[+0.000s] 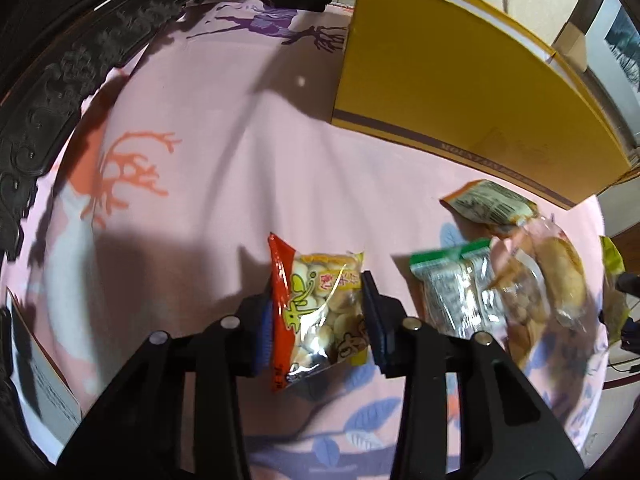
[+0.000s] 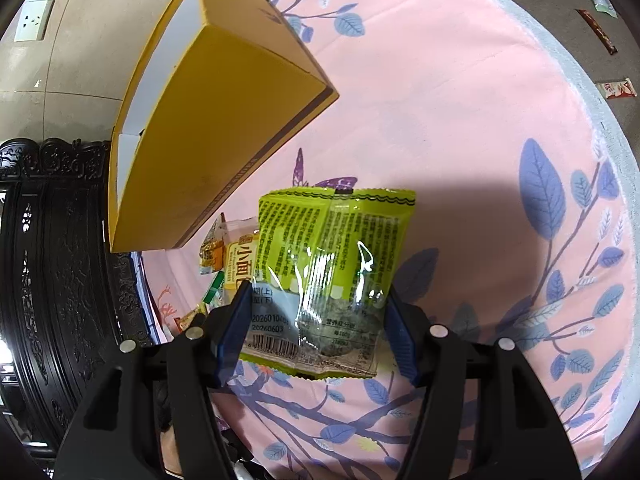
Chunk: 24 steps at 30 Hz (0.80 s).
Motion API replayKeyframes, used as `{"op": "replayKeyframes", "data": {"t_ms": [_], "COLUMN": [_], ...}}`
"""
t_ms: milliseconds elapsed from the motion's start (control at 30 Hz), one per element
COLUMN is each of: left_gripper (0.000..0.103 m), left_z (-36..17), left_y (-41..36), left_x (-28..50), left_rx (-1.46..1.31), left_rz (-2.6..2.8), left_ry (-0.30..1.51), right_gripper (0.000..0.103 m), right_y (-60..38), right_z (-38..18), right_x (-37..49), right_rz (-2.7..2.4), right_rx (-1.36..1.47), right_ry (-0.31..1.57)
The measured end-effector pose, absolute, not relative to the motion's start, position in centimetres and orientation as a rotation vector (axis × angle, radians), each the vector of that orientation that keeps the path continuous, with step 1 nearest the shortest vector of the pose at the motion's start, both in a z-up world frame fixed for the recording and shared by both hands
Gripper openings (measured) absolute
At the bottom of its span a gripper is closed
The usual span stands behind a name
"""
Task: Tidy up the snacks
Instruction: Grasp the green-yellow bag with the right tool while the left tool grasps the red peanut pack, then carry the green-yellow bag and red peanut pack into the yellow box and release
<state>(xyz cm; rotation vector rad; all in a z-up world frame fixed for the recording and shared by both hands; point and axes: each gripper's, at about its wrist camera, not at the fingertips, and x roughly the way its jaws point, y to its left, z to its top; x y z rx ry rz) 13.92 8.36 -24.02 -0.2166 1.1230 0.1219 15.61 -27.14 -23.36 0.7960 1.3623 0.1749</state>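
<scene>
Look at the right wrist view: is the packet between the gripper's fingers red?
No, the right gripper is shut on a yellow-green snack packet with dark print and a clear window.

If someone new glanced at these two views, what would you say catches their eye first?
Most likely the snacks held up close: the left gripper is shut on a red-edged bag of small round biscuits, and the right gripper is shut on a lime-green packet. Next comes the big yellow box standing open on the pink leaf-print cloth, with a loose pile of other snack packets lying near its base.
</scene>
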Motion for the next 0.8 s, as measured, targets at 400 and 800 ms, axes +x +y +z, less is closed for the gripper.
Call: {"op": "replayKeyframes", "data": {"t_ms": [400,800], "left_gripper": [0.039,0.039], "left_z": [-18.4,-8.7], "left_y": [7.2,3.7], "left_x": [11.7,15.3], "left_rx": [-0.278,-0.245], "left_rz": [0.044,-0.079], "left_ry": [0.998,0.785], "right_gripper": [0.063,0.063], "right_y": [-26.3,-24.7], "right_z": [-19.9,-12.2], "right_x": [15.1,16.8], "right_rz": [0.243,0.335], "right_rx": [0.726,0.599], "right_ry": [1.288,1.095]}}
